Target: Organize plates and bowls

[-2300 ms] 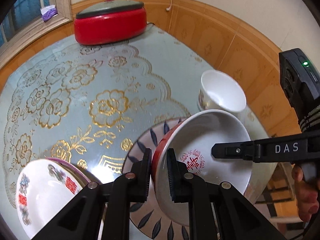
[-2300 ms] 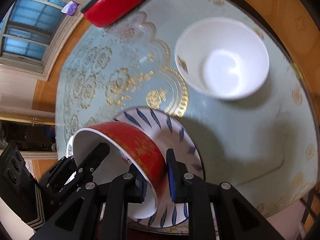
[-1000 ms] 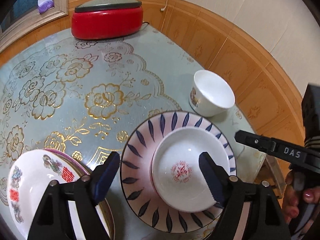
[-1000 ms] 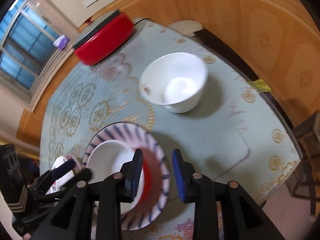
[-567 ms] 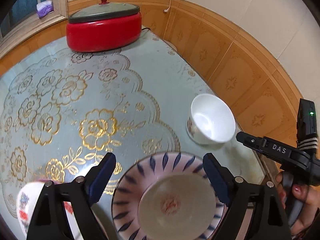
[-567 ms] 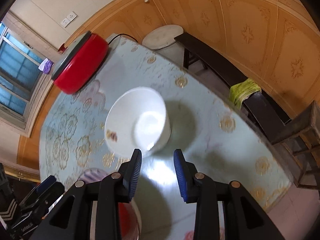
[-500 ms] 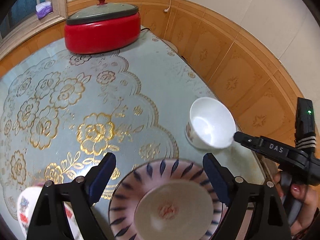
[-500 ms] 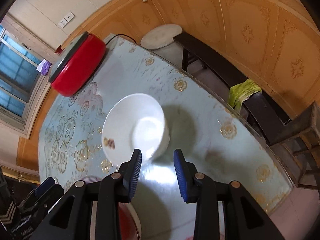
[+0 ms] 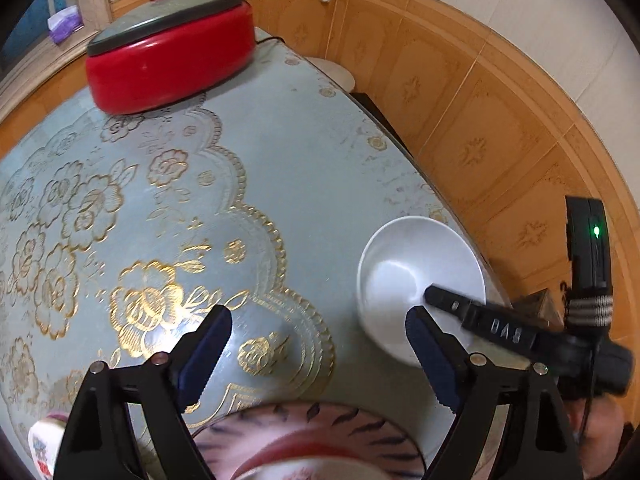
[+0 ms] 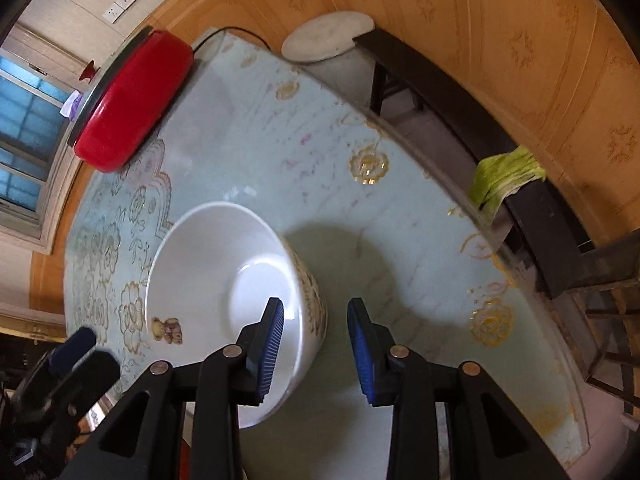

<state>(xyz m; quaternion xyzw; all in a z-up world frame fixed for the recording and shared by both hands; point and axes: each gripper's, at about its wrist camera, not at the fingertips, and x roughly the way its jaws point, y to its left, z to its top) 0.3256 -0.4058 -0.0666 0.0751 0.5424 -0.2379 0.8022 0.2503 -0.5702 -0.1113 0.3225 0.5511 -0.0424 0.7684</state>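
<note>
We see our right gripper (image 10: 316,344) low over the white bowl (image 10: 224,292), its 2 fingers (image 10: 269,354) spread apart and holding nothing. The near wall of the bowl sits between them: 1 blue pad is inside the bowl and the other (image 10: 362,354) is outside it, over the desk (image 10: 320,168). Whether either pad touches the rim we cannot tell. The bowl stands upright on the desk near its right edge and has a small bear print on its inner wall, with gold decoration on the outside.

From the left wrist view, our left gripper (image 9: 316,354) has its fingers (image 9: 204,350) wide apart and empty, hovering above the desk. Below it, at the bottom edge of that view, lies the striped plate (image 9: 308,420) with a red-rimmed bowl (image 9: 296,452) resting in it; both are blurred and cut off. At the bottom left corner a piece of another white dish (image 9: 44,444) with coloured marks shows, too little to describe further. In the same view the white bowl (image 9: 416,276) sits just beyond the striped plate, and the black finger of the right gripper (image 9: 472,316) reaches over it.

At the far end of the desk stands a red pot (image 9: 168,64) with a grey lid (image 9: 168,14). The desk carries a pale blue cloth with gold flowers. Beyond its right edge we see a dark bench (image 10: 472,120) with a green rag (image 10: 504,176) lying on it.
</note>
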